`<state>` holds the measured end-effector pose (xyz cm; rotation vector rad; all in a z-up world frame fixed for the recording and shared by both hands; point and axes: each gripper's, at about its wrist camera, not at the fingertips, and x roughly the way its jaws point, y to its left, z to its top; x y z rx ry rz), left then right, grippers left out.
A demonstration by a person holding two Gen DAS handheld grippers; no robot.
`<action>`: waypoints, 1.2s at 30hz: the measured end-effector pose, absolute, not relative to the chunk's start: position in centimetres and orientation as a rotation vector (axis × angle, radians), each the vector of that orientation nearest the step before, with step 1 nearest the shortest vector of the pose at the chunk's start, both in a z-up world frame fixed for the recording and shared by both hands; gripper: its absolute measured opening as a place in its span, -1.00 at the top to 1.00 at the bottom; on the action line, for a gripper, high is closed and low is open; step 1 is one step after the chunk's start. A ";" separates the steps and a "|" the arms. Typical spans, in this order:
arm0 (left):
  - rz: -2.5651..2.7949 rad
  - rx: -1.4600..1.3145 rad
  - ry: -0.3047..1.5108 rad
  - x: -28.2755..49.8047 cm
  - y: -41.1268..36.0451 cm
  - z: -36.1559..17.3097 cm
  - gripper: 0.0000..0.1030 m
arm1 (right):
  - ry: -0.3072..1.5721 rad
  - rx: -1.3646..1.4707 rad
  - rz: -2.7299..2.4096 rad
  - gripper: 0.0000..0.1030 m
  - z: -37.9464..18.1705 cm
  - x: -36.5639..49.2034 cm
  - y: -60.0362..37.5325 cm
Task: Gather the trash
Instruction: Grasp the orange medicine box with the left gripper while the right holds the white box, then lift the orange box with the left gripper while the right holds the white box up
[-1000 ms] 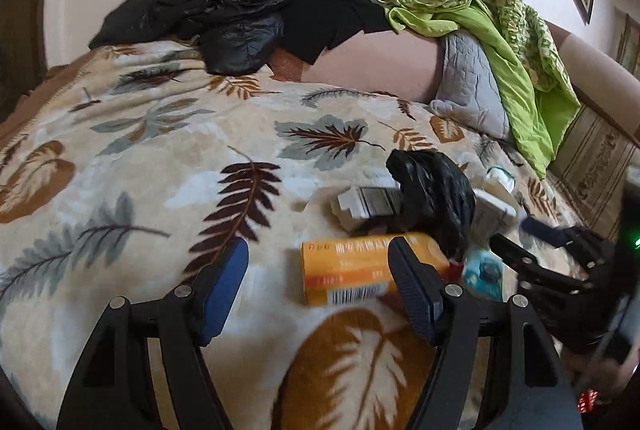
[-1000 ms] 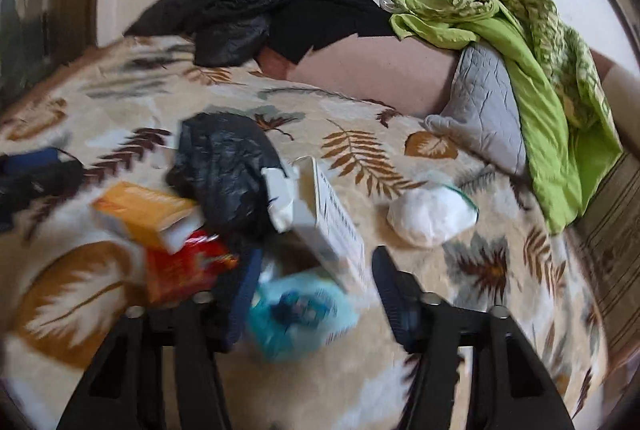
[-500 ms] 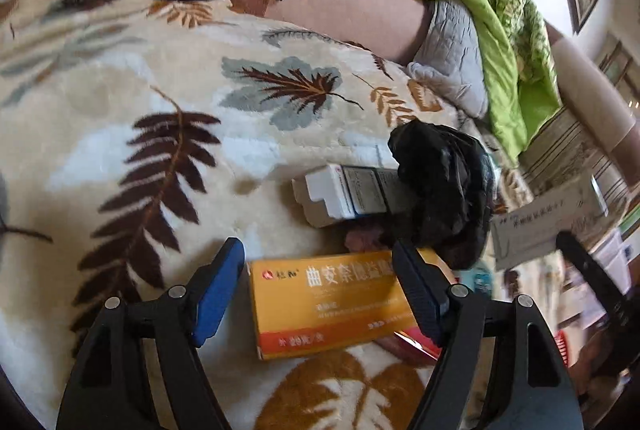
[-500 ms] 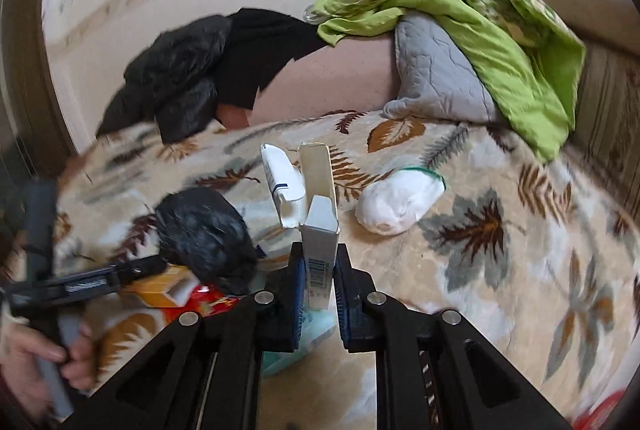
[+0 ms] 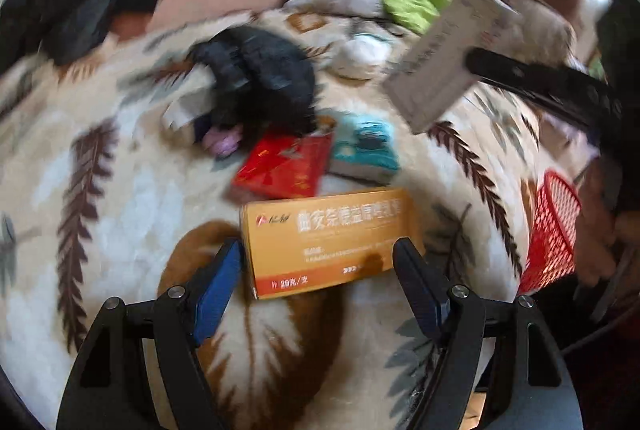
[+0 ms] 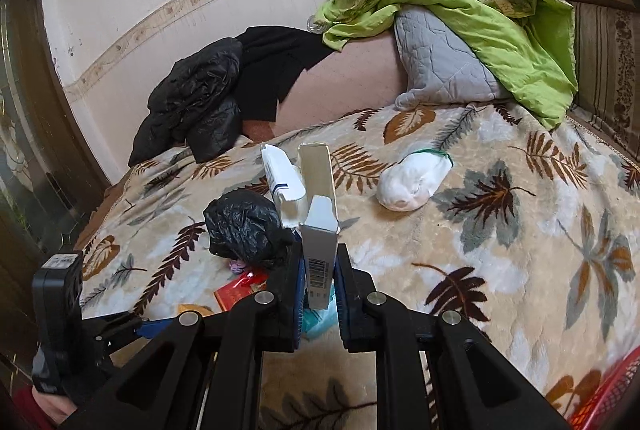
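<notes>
Since the earlier frame, the right gripper [image 6: 318, 272] has lifted the white carton [image 6: 319, 226] clear of the bed [image 6: 500, 250], jaws clamped on it. The left gripper [image 5: 318, 270], spread wide, now straddles the orange box [image 5: 330, 238]. Risk: the open-flapped carton may slip before reaching the red basket [image 5: 554, 230].
</notes>
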<state>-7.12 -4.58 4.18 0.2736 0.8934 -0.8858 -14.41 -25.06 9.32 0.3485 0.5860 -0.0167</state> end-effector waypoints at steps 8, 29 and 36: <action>-0.989 0.403 0.920 -8.4 -6.7 3.9 -0.48 | 0.578 0.377 -0.039 0.72 9.5 -16.2 -26.4; -0.943 0.413 0.890 -6.4 -10.8 3.9 -0.48 | 0.537 0.479 -0.096 0.72 10.4 -18.2 -30.1; -0.961 0.501 0.912 -9.1 -9.1 3.2 -0.48 | 0.540 0.486 -0.052 0.72 10.8 -17.9 -29.1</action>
